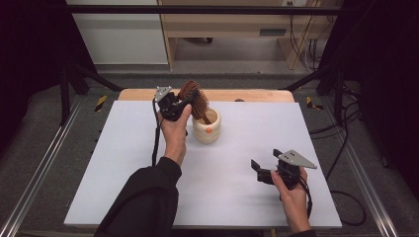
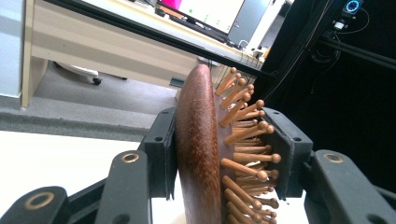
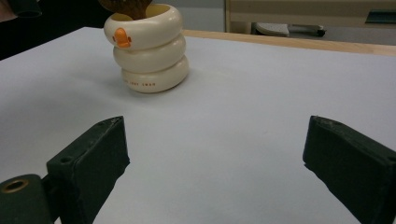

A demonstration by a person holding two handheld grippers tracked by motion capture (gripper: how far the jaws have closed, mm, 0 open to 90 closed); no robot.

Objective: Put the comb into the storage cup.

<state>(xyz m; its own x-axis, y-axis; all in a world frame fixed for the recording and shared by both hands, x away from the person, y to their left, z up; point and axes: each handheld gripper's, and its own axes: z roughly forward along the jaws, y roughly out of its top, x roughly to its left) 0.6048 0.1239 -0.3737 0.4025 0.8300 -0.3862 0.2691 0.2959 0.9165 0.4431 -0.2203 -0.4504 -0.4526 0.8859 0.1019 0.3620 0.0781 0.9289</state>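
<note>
Left gripper (image 1: 179, 104) raised over far-centre of white table (image 1: 123, 168), jaws clamped on head of dark brown wooden paddle hairbrush with round-tipped wooden bristles (image 1: 193, 98); in left gripper view, left gripper (image 2: 219, 149) pads pressing smooth back on one side and bristle tips on the other of hairbrush (image 2: 201, 154); brush head tilted, handle end down inside cream ring-stacked duck-faced ceramic cup (image 1: 206, 127); cup upright on table, just right of left hand (image 1: 174, 133), orange beak facing near edge.

Right gripper (image 1: 264, 168) low over near-right of table, held by right hand (image 1: 291, 192), jaws wide apart, nothing between; grey three-cornered plate (image 1: 296, 159) on top; in right gripper view, right gripper (image 3: 215, 163) facing cup (image 3: 147, 49) across bare white table (image 3: 243, 93); brown brush part (image 3: 126, 5) poking out of cup mouth at top edge; well apart from cup, no obstacle in between.

Around: wooden table edge strip (image 1: 247, 95) beyond white surface; light wood desk (image 1: 222, 24) behind, cables (image 1: 346, 143) trailing on floor at right, metal rails (image 1: 34, 173) along both sides; monitor (image 2: 210, 14) on desk in left gripper view.
</note>
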